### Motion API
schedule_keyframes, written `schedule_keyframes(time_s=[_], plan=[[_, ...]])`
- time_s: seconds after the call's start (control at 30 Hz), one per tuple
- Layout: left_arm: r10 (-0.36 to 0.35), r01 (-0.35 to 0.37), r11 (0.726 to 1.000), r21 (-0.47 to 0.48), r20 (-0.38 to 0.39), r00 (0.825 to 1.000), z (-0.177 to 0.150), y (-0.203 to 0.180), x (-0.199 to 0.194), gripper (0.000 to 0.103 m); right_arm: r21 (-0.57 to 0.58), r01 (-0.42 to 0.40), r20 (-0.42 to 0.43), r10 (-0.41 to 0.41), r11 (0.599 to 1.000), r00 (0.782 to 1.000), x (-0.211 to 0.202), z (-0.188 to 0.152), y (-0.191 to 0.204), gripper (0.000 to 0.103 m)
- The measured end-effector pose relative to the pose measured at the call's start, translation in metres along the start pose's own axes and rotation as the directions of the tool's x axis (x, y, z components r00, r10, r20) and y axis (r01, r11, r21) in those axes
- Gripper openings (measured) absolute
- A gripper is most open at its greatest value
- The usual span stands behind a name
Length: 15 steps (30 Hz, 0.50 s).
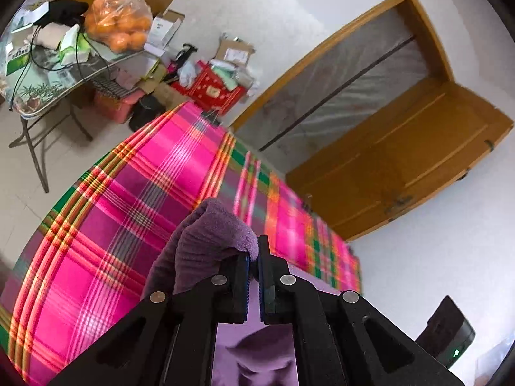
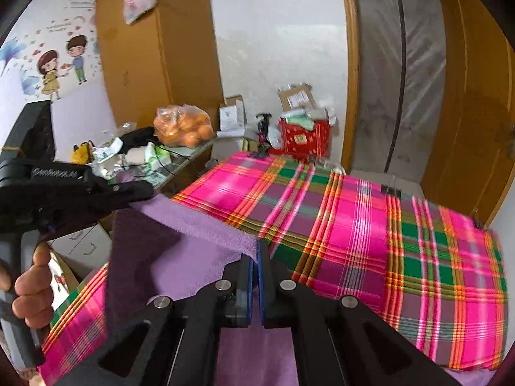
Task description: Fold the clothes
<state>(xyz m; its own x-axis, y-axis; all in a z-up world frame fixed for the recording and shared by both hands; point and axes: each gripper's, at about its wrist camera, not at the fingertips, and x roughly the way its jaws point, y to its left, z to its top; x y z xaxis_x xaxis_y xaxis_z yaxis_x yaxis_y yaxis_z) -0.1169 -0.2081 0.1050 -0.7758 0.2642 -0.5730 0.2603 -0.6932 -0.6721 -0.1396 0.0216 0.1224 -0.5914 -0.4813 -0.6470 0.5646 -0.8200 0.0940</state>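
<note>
Both grippers are clamped down on the same purple garment (image 2: 193, 251), a fuzzy knit thing, and it's held up off the pink plaid cloth (image 2: 354, 225) that covers the surface underneath. The left gripper (image 1: 254, 257) has its jaws pinched nearly together on a bunched-up edge, with the fabric humping up over the left finger and hanging down below. The right gripper (image 2: 256, 257) is squeezed on another edge of it, jaws barely apart with cloth between them, and the garment stretches from there over to the left gripper (image 2: 128, 199), which shows up on the left side of the right wrist view with the person's hand (image 2: 32, 286) wrapped around its handle. Off in the back there's a cluttered desk (image 1: 64, 74) with a bag of oranges (image 1: 119, 19) on it, and a red box (image 2: 302, 138) on the floor near the wooden door (image 1: 402, 160).
</note>
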Motion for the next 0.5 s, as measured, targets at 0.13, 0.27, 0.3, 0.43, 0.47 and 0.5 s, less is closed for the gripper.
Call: schedule_keyframes(time_s=[0.13, 0.27, 0.3, 0.43, 0.47, 0.5], plan=[[0.063, -0.062, 0.998, 0.007, -0.047, 0.997, 0.002, 0.006, 0.027, 0.004, 0.047, -0.019, -0.073, 0.022, 0.999, 0.997, 0.036, 0.000, -0.017, 0.002], [0.108, -0.109, 0.994, -0.002, -0.109, 0.988, 0.000, 0.017, 0.046, 0.004, 0.164, -0.109, -0.158, 0.136, 0.980, 0.978, 0.061, -0.007, -0.043, 0.006], [0.108, -0.109, 0.994, -0.002, -0.120, 0.987, -0.001, 0.018, 0.048, 0.004, 0.171, -0.124, -0.146, 0.149, 0.977, 0.978, 0.058, -0.010, -0.047, 0.011], [0.110, -0.111, 0.994, 0.003, -0.151, 0.982, -0.006, 0.022, 0.051, 0.006, 0.157, -0.133, -0.112, 0.152, 0.979, 0.982, 0.035, -0.020, -0.052, 0.027], [0.114, -0.114, 0.993, 0.009, -0.153, 0.982, -0.007, 0.020, 0.050, 0.006, 0.155, -0.138, -0.100, 0.154, 0.978, 0.983, 0.026, -0.022, -0.053, 0.027], [0.122, -0.121, 0.993, 0.015, -0.152, 0.981, -0.008, 0.019, 0.048, 0.006, 0.152, -0.142, -0.089, 0.157, 0.978, 0.984, 0.018, -0.025, -0.054, 0.027]])
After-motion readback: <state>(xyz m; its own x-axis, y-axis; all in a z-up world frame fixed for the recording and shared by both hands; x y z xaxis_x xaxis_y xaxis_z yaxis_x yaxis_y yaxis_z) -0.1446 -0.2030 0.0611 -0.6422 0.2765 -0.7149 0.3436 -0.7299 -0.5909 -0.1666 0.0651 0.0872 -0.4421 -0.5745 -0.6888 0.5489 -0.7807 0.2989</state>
